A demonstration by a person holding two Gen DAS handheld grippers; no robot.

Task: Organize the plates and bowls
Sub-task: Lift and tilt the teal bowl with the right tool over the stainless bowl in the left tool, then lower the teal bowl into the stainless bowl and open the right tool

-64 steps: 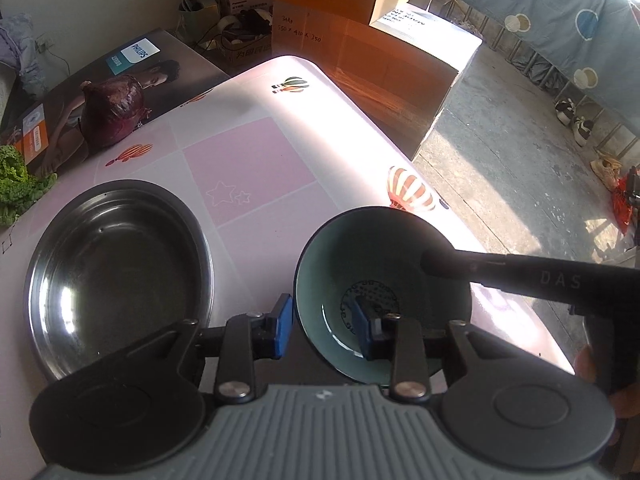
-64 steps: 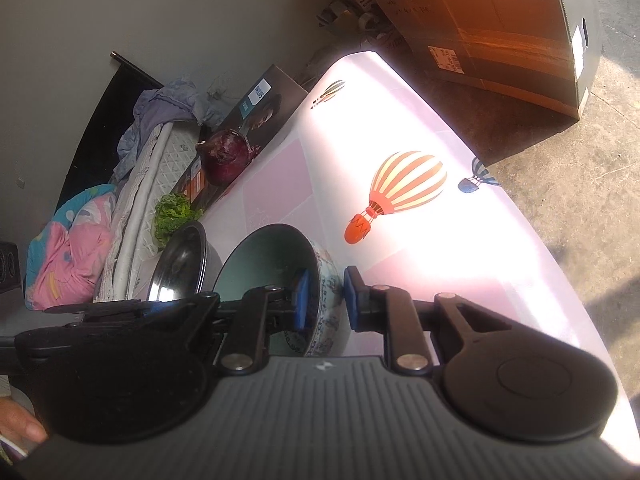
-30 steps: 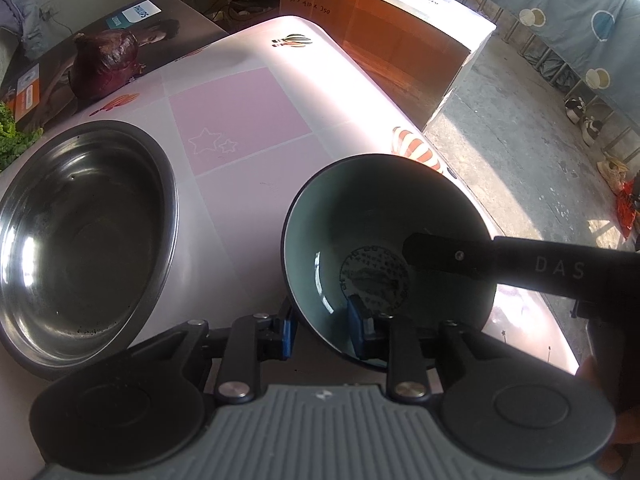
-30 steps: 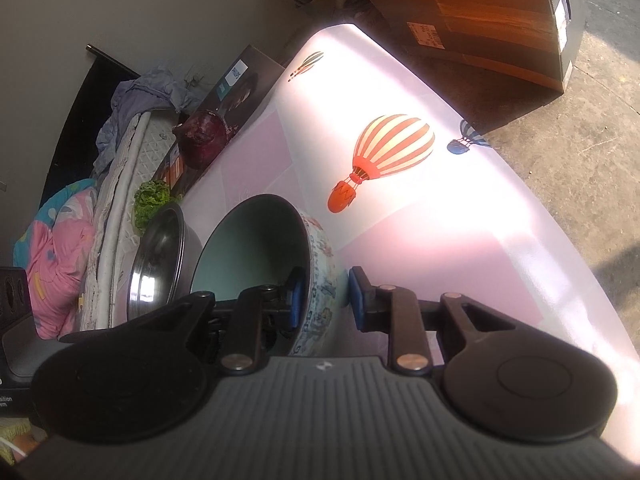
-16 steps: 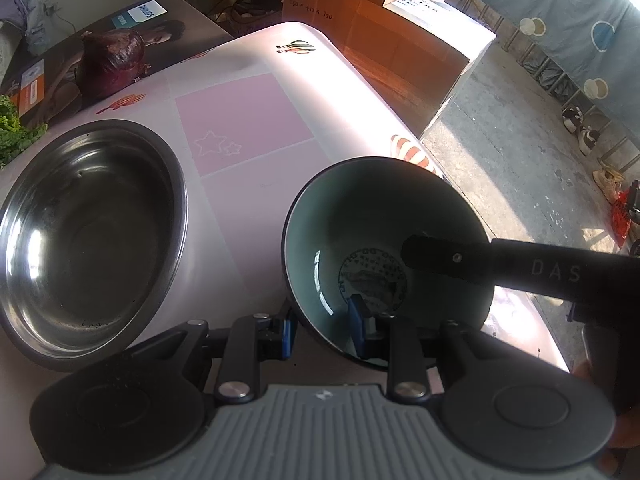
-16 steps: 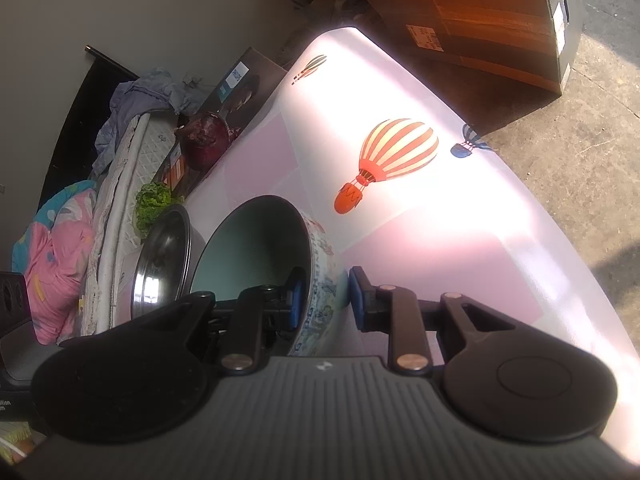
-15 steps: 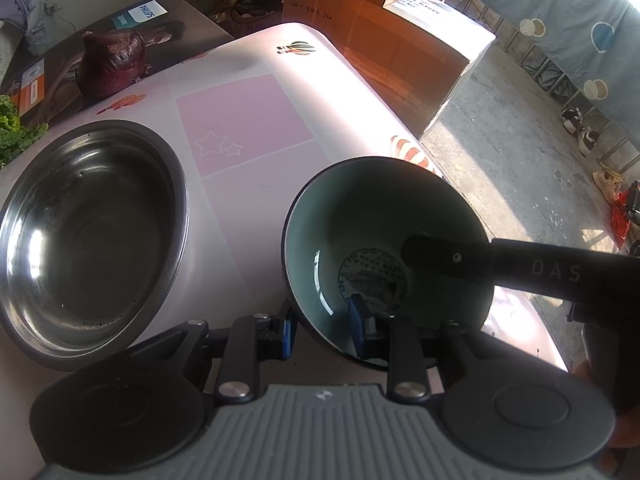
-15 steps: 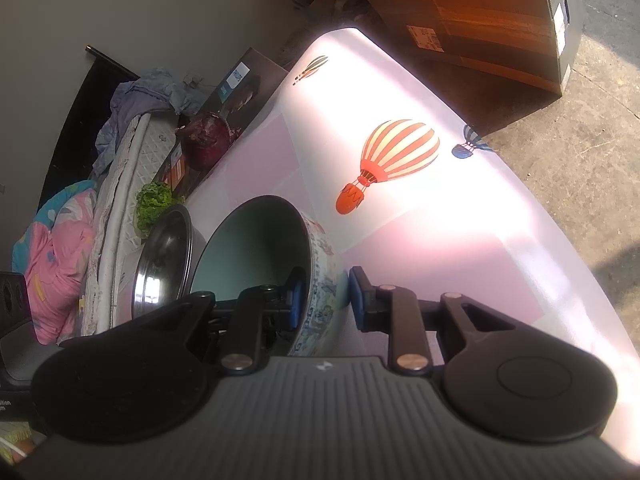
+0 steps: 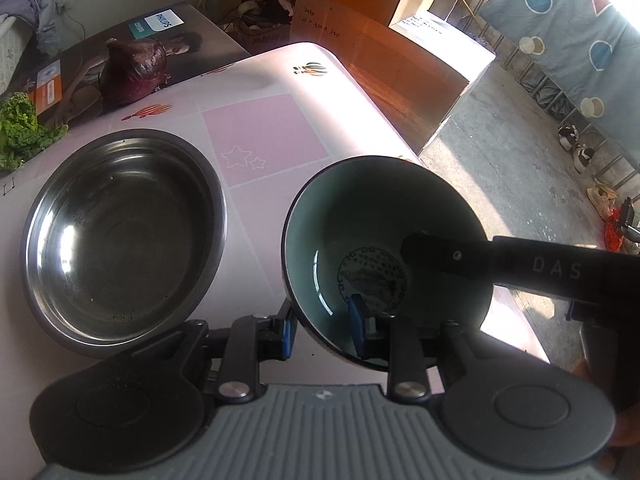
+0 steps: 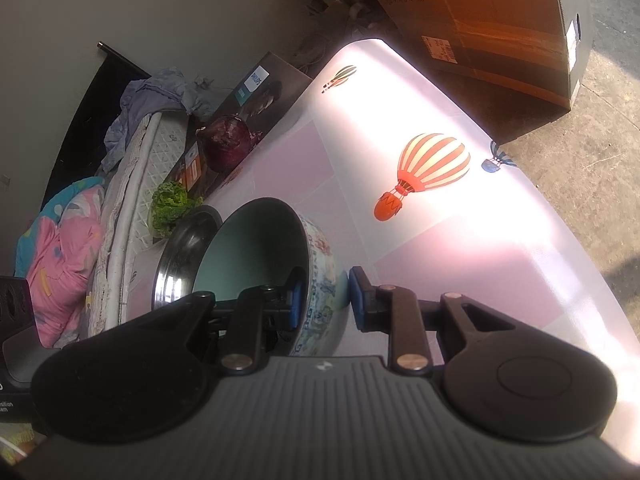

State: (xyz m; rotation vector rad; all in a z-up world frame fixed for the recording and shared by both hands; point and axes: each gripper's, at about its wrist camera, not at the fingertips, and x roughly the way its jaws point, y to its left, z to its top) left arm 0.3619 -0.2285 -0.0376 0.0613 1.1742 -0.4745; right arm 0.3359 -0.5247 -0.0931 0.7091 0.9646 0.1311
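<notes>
A ceramic bowl (image 9: 376, 232) with a pale green inside and a painted outside (image 10: 320, 280) hangs tilted just above the balloon-print table (image 9: 264, 136). My left gripper (image 9: 320, 332) is shut on its near rim, one blue pad inside and one outside. My right gripper (image 10: 325, 302) is shut on the bowl's wall at the opposite side; one of its black fingers (image 9: 440, 254) reaches into the bowl in the left wrist view. A wide steel bowl (image 9: 120, 240) rests on the table to the left, and its rim (image 10: 180, 248) shows behind the ceramic bowl.
A dark red cabbage (image 9: 134, 64) sits on a flat printed box (image 9: 160, 24) at the table's far left, with green lettuce (image 9: 20, 128) beside it. Cardboard boxes (image 9: 380, 40) stand past the far edge. Concrete floor (image 10: 580, 140) lies off the right edge.
Both grippers have risen a little with the ceramic bowl held between them. The steel bowl and table look slightly farther away. Neither grip has changed.
</notes>
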